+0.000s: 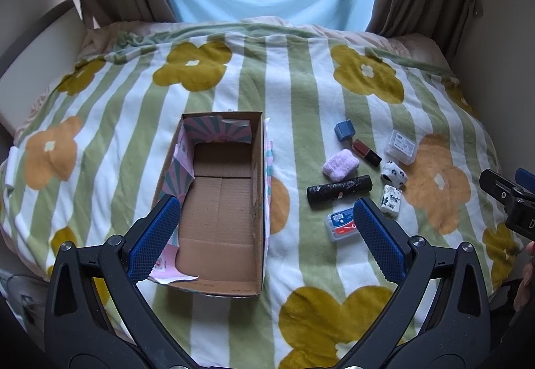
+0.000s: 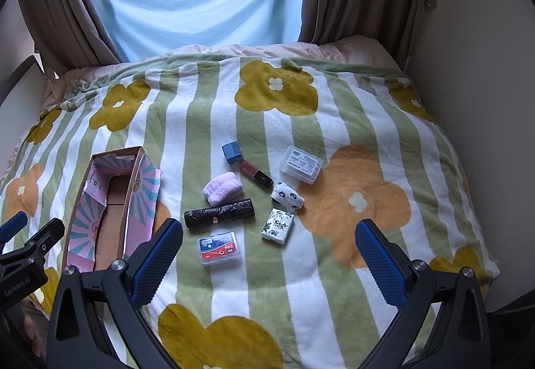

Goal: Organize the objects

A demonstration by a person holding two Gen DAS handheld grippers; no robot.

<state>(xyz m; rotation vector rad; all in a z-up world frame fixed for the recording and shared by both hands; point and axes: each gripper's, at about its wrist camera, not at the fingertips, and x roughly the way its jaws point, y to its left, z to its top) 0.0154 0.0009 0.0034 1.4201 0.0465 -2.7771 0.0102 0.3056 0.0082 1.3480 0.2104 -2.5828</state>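
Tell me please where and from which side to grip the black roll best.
Grip the black roll at its middle, coming from above, with the right gripper fingers across its narrow width. It lies flat on the blanket, long axis left-right, with space on both long sides.

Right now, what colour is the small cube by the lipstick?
Blue cube; clearest in the right wrist view.
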